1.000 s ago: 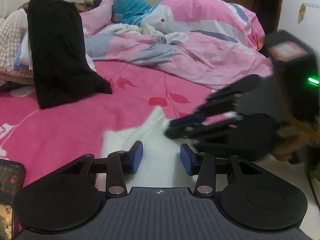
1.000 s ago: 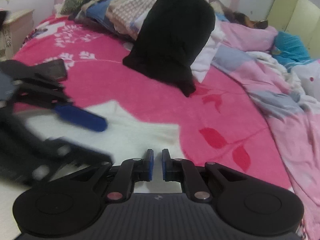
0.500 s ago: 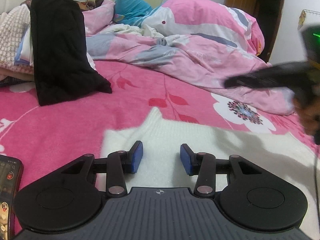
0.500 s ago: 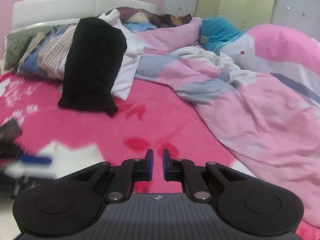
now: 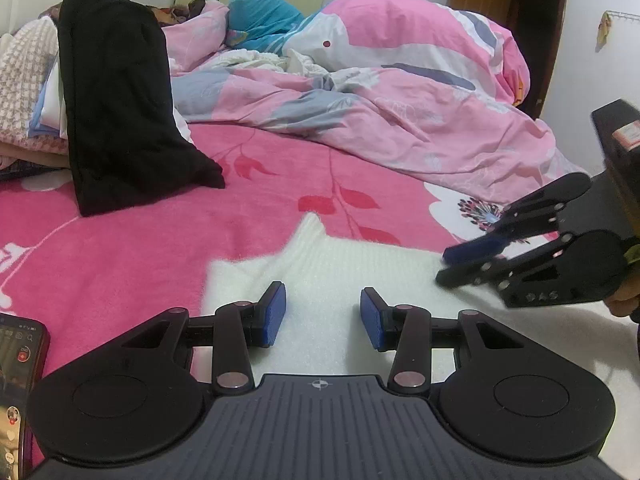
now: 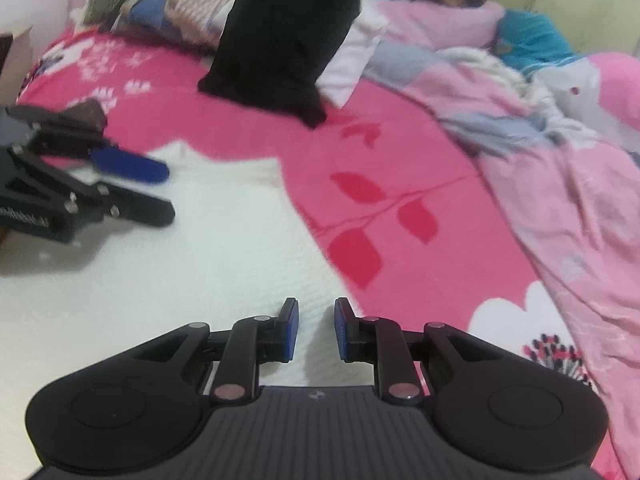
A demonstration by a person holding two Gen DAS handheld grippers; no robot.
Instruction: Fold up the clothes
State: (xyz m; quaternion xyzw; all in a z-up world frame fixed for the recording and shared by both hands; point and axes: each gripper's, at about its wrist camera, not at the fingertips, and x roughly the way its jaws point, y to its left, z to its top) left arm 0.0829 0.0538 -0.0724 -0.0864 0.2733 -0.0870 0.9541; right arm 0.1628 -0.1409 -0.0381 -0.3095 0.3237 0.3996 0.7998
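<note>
A white knit garment lies flat on the pink bed cover, under both grippers. My left gripper hovers open over its near left part with nothing between the blue pads. In the right wrist view the same left gripper is over the left of the white garment. My right gripper is over the garment's right edge. Its jaws are opening, and nothing is pinched between them. The left wrist view shows the right gripper low at the right. A black garment hangs over the stacked clothes at the back left.
A crumpled pink duvet covers the far right of the bed. Stacked folded clothes lie at the head of the bed. A phone rests by the left gripper, at the bed's near left. A dark doorway is beyond the bed.
The right gripper swung off to the right and came back low over the white garment's right edge. Its jaws have parted from nearly shut. The left gripper has stayed put.
</note>
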